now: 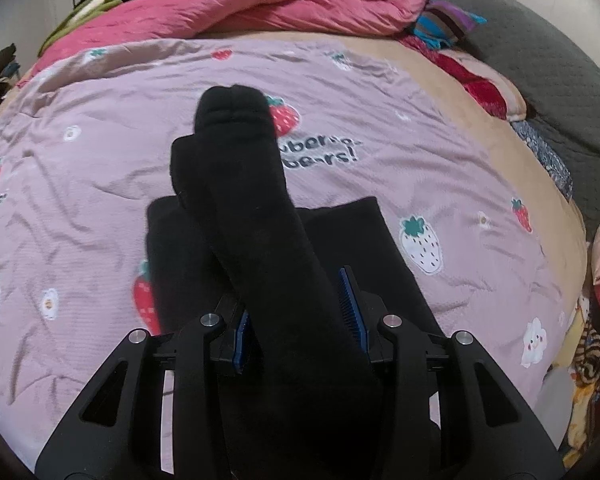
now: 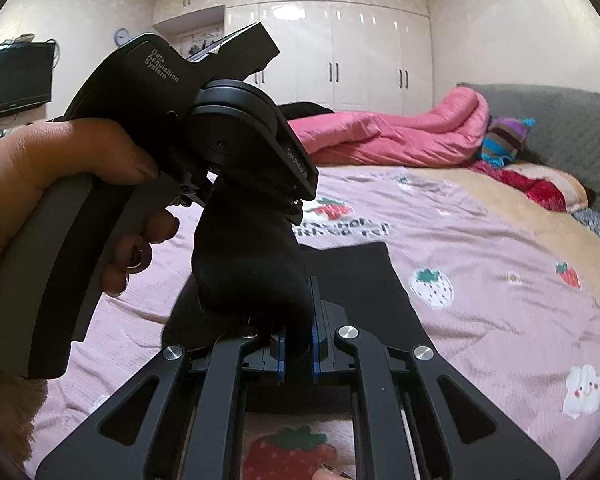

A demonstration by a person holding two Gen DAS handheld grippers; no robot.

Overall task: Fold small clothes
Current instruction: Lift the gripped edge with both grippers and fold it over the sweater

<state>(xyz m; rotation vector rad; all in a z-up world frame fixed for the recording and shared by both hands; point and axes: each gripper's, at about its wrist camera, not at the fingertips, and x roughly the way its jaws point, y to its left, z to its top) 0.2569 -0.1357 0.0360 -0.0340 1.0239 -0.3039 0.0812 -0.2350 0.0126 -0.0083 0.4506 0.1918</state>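
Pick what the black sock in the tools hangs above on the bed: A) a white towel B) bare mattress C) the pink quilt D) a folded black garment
D: in both wrist views the black sock, pinched by the right tool and running between the left tool's pads, is raised over a flat black garment lying on the strawberry-print sheet.

The black sock (image 1: 260, 216) hides most of the black cloth (image 1: 352, 232) under it and covers some words on the bedspread (image 1: 100, 168). The left gripper (image 2: 260, 196) has its fingertips buried in sock.
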